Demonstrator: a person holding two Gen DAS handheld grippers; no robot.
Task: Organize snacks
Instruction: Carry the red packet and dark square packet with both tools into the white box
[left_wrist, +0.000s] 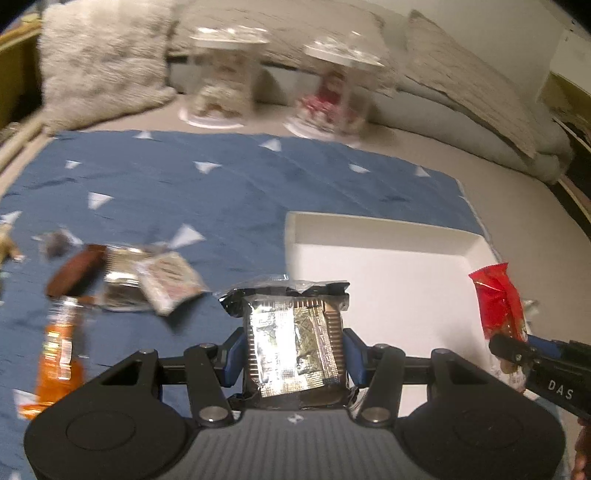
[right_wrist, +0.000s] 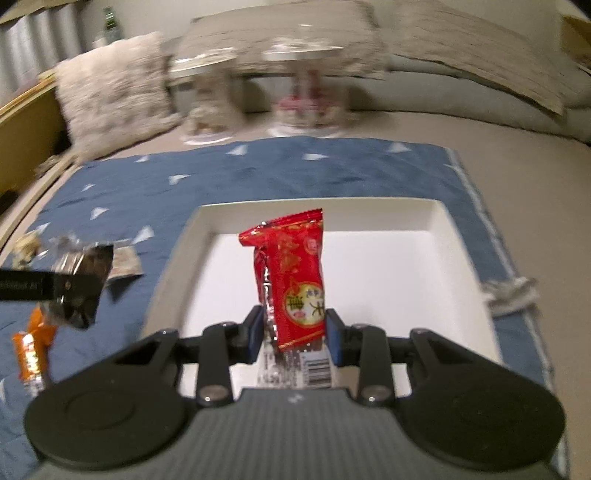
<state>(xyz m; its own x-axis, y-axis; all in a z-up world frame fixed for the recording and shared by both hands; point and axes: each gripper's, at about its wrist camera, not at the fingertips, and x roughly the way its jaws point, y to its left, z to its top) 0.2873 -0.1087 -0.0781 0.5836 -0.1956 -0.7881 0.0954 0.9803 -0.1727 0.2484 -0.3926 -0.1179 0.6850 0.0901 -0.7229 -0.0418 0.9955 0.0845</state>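
The left claw (left_wrist: 293, 354) is pinched tight on a silver-and-black foil snack packet (left_wrist: 291, 343), its blue pads pressed against the packet's two sides, the packet standing upright between them with its crimped top at 12 o'clock. In the left wrist view this packet hangs over the near left edge of the white tray (left_wrist: 388, 266), partly over the blue cloth (left_wrist: 221, 184) with white triangles. The right claw (right_wrist: 295, 334) is likewise clamped on a red snack packet (right_wrist: 291, 280), held upright, its barcode end tucked down toward the claw's body; in the right wrist view it hangs above the tray's bare white floor, toward 6 o'clock of the tray. Neither packet can be seen touching the tray. From the left wrist view the red packet and the other claw's tip show at 3 o'clock; from the right wrist view the left claw with its foil packet shows at 9 o'clock. On the cloth toward 9 o'clock of the tray lie loose snacks: an orange packet (left_wrist: 55, 354), a brown wrapper (left_wrist: 75, 273), a silvery packet (left_wrist: 122, 284) and a pale packet (left_wrist: 170, 280), these three lying close together, perhaps overlapping. Beyond the cloth, at 12 o'clock, two clear jars (left_wrist: 225, 77) with white lids stand blurred on the bed, with a fluffy pillow (left_wrist: 103, 62) at 10 o'clock.
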